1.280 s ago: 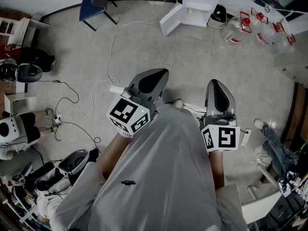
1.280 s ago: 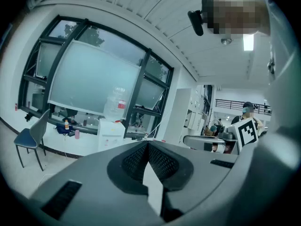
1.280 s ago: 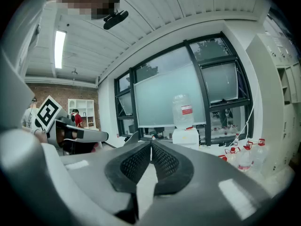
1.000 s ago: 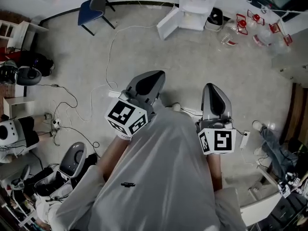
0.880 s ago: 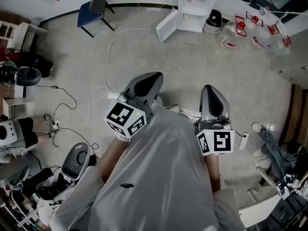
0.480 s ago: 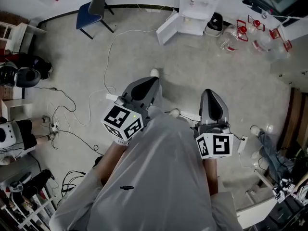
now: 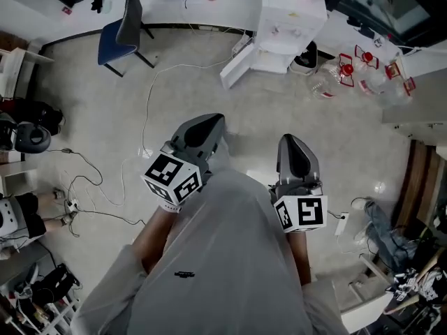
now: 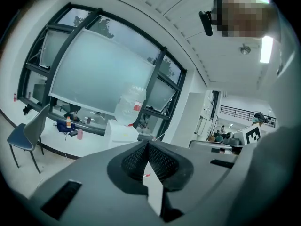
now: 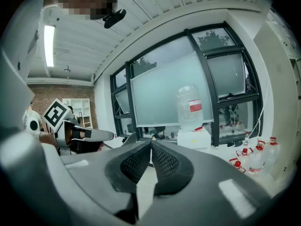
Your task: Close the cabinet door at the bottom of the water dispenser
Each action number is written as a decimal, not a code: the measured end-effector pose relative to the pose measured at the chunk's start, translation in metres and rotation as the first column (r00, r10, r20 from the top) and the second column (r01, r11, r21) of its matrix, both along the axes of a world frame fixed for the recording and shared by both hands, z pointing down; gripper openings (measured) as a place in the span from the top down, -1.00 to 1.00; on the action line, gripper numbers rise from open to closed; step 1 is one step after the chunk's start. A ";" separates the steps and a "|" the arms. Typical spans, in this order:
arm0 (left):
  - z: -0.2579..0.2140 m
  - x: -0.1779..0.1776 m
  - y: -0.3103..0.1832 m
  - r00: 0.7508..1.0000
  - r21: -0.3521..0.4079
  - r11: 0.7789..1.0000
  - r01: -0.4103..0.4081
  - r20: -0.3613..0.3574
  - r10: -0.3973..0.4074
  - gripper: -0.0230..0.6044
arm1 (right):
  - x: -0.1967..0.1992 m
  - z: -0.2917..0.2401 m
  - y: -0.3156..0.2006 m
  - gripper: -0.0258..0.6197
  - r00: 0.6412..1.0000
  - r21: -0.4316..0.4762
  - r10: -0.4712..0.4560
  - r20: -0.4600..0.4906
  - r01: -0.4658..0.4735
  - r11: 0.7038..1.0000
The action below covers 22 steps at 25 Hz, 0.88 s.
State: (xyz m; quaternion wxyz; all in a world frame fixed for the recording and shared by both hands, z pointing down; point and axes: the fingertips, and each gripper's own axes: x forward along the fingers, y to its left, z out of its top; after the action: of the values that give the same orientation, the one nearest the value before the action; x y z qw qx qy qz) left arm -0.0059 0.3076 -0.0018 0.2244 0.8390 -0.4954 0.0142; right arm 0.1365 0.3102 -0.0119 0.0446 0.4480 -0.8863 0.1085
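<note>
The white water dispenser (image 7: 290,16) stands at the top of the head view, against the far wall. Its bottom cabinet door (image 7: 236,66) hangs open, swung out to the left. Both grippers are held out in front of me, well short of it. My left gripper (image 7: 209,122) is shut with nothing between its jaws, and so is my right gripper (image 7: 292,144). In the left gripper view the dispenser body (image 8: 120,132) and its bottle (image 8: 130,105) show past the shut left gripper (image 8: 146,144). The right gripper (image 9: 151,142) points at the dispenser (image 9: 200,135) too.
A blue chair (image 7: 115,37) stands at the far left. Cables (image 7: 150,93) trail over the floor left of my path. Several water bottles with red caps (image 7: 349,72) lie right of the dispenser, and a dark bin (image 7: 304,61) stands beside it.
The dispenser and its open door have come nearer and lower in the head view as I walk toward them. Both grippers travel along with me, still shut.
</note>
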 end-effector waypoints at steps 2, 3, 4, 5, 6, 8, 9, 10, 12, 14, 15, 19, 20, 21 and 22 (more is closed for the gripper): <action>-0.004 -0.015 -0.024 1.000 -0.001 1.000 -0.005 -0.014 0.005 0.92 | -0.018 -0.008 -0.024 0.89 1.000 0.008 0.001 -0.005 -0.001 1.000; -0.005 -0.022 -0.034 1.000 -0.004 1.000 -0.009 -0.022 0.009 0.92 | -0.027 -0.012 -0.035 0.89 1.000 0.015 0.002 -0.011 -0.001 1.000; -0.005 -0.029 -0.044 1.000 -0.008 1.000 -0.015 -0.027 0.015 0.92 | -0.035 -0.015 -0.044 0.89 1.000 0.020 0.003 -0.016 -0.003 1.000; -0.005 -0.035 -0.054 0.999 -0.011 1.000 -0.024 -0.031 0.024 0.92 | -0.042 -0.017 -0.055 0.89 1.000 0.022 0.008 -0.021 -0.008 1.000; -0.004 -0.039 -0.065 0.999 -0.015 0.999 -0.034 -0.033 0.034 0.92 | -0.048 -0.018 -0.065 0.89 1.000 0.021 0.015 -0.025 -0.015 1.000; -0.004 -0.048 -0.086 0.998 -0.021 0.998 -0.056 -0.037 0.055 0.92 | -0.057 -0.019 -0.085 0.89 0.999 0.017 0.035 -0.030 -0.034 0.999; -0.004 -0.053 -0.096 0.997 -0.023 0.998 -0.066 -0.040 0.066 0.92 | -0.062 -0.019 -0.095 0.89 0.998 0.013 0.045 -0.032 -0.045 0.999; -0.004 -0.059 -0.107 0.996 -0.024 0.997 -0.076 -0.042 0.075 0.92 | -0.068 -0.018 -0.105 0.89 0.998 0.009 0.056 -0.034 -0.056 0.998; -0.005 -0.069 -0.126 0.994 -0.023 0.995 -0.094 -0.049 0.093 0.92 | -0.079 -0.016 -0.123 0.89 0.997 0.001 0.074 -0.038 -0.074 0.997; -0.005 -0.078 -0.142 0.992 -0.026 0.993 -0.111 -0.055 0.110 0.92 | -0.089 -0.014 -0.140 0.89 0.995 -0.006 0.089 -0.043 -0.089 0.996; -0.004 -0.083 -0.148 0.992 -0.029 0.992 -0.120 -0.053 0.119 0.92 | -0.094 -0.013 -0.148 0.89 0.994 -0.009 0.098 -0.044 -0.098 0.995; 0.000 -0.097 -0.173 0.986 -0.028 0.986 -0.166 -0.007 0.166 0.92 | -0.111 -0.015 -0.180 0.89 0.989 -0.011 0.146 -0.012 -0.146 0.989; 0.000 -0.099 -0.177 0.985 -0.026 0.985 -0.171 -0.001 0.171 0.92 | -0.114 -0.016 -0.186 0.89 0.989 -0.011 0.151 -0.006 -0.151 0.989; 0.001 -0.102 -0.180 0.985 -0.027 0.985 -0.170 -0.001 0.170 0.92 | -0.117 -0.016 -0.191 0.89 0.989 -0.013 0.150 -0.004 -0.150 0.989; 0.002 -0.104 -0.182 0.986 -0.031 0.986 -0.164 -0.003 0.164 0.92 | -0.120 -0.015 -0.196 0.89 0.989 -0.016 0.145 -0.003 -0.145 0.989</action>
State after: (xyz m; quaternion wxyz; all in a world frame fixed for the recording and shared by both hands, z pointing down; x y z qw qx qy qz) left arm -0.1100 0.1256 0.0000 0.2356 0.8734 -0.4244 0.0400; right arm 0.0163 0.1142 -0.0265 0.0412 0.5111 -0.8504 0.1182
